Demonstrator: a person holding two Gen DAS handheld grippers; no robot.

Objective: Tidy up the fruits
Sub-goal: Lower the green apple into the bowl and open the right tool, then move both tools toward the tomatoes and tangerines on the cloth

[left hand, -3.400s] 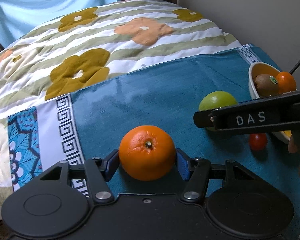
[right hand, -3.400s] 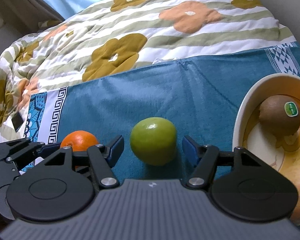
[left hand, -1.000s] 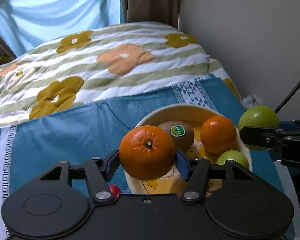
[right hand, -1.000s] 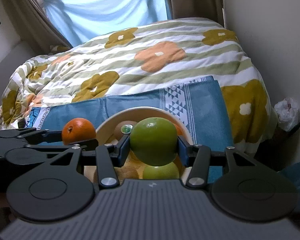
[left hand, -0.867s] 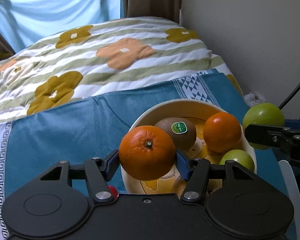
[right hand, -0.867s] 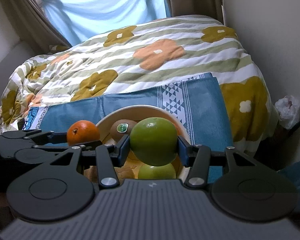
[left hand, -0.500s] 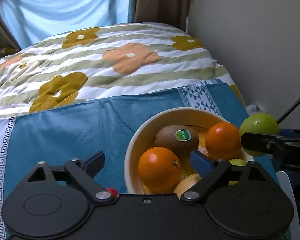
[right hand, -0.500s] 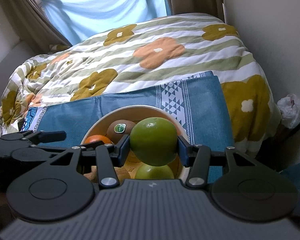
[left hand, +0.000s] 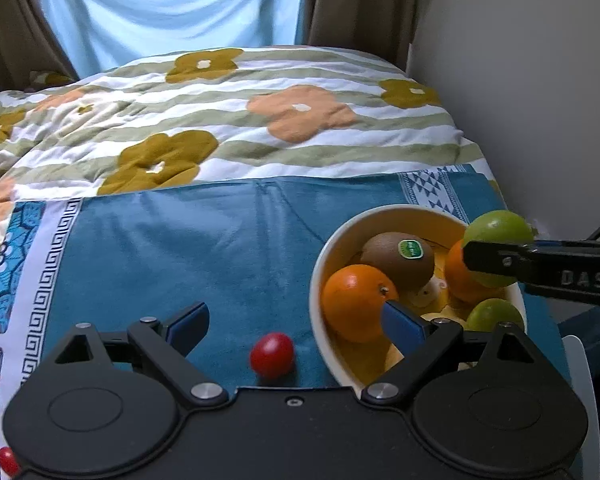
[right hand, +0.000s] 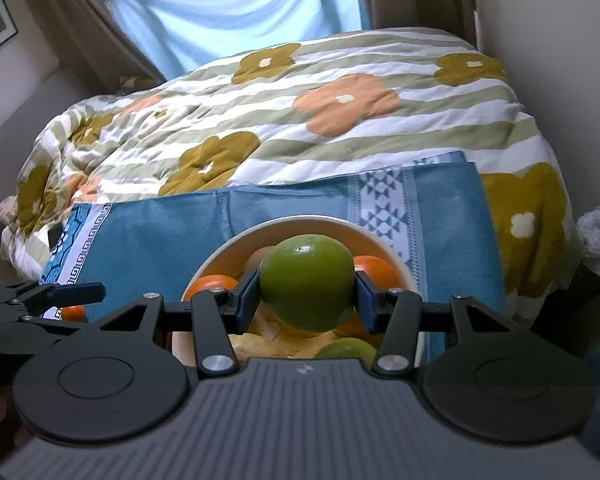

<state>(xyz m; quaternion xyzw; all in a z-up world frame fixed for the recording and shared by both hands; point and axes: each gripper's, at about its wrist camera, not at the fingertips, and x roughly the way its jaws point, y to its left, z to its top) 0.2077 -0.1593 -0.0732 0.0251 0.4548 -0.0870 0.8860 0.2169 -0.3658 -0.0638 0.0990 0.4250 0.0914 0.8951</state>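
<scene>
Green apple (right hand: 307, 282), firm and smooth, sits pinched across its widest part in my right gripper (right hand: 307, 296) above the bowl (right hand: 300, 222). My left gripper (left hand: 296, 324) is spread, its orange (left hand: 356, 302) in the bowl.

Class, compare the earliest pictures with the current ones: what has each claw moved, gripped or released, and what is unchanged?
The left claw carried its orange from the blue cloth rightward to the bowl, dropped it in and now stands open. The right claw closed on the green fruit and lifted it above the bowl, still gripping. The kiwi stays in the bowl; the cherry tomato stays on the cloth.
</scene>
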